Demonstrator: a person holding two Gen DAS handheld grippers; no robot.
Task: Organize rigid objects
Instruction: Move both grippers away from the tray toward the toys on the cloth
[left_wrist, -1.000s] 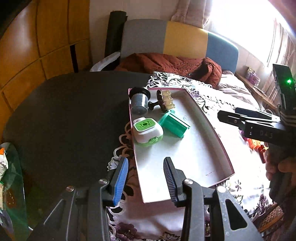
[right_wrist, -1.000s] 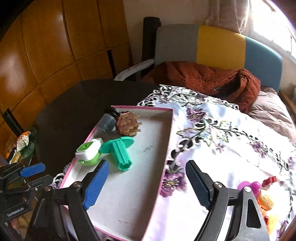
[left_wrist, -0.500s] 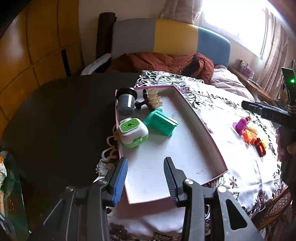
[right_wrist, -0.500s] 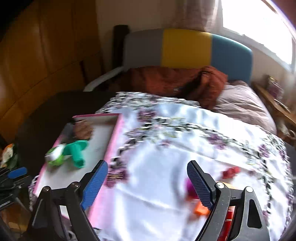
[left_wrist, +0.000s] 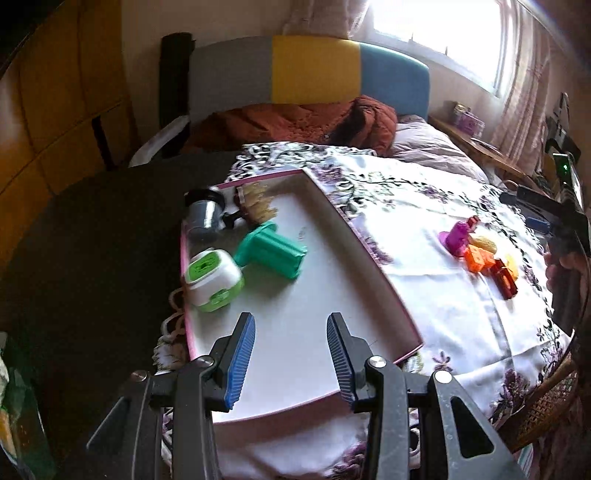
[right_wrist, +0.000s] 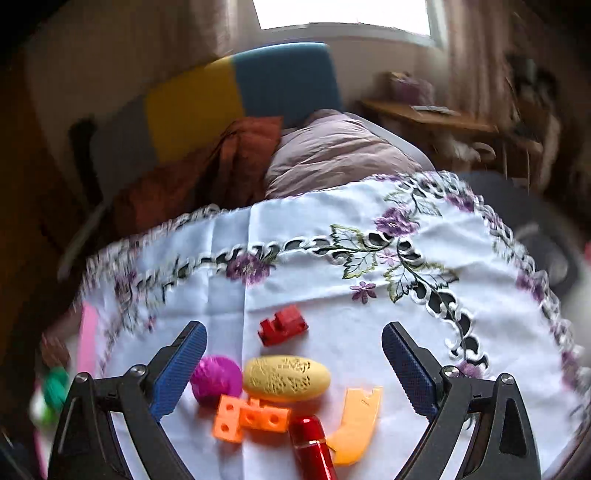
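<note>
Small rigid toys lie in two groups. On the embroidered tablecloth (right_wrist: 369, 258) we see a yellow oval piece (right_wrist: 287, 377), a magenta ball (right_wrist: 215, 379), an orange block (right_wrist: 251, 417), a red block (right_wrist: 283, 325), a red cylinder (right_wrist: 312, 443) and an orange curved piece (right_wrist: 356, 421), close together beneath our right gripper (right_wrist: 291, 373), its jaws spread and empty. Our left gripper (left_wrist: 290, 356), jaws also spread, hangs over the pink-rimmed tray (left_wrist: 369, 254), which holds a green-and-white box (left_wrist: 214, 278), a teal piece (left_wrist: 271, 251) and a grey cup (left_wrist: 205, 218).
</note>
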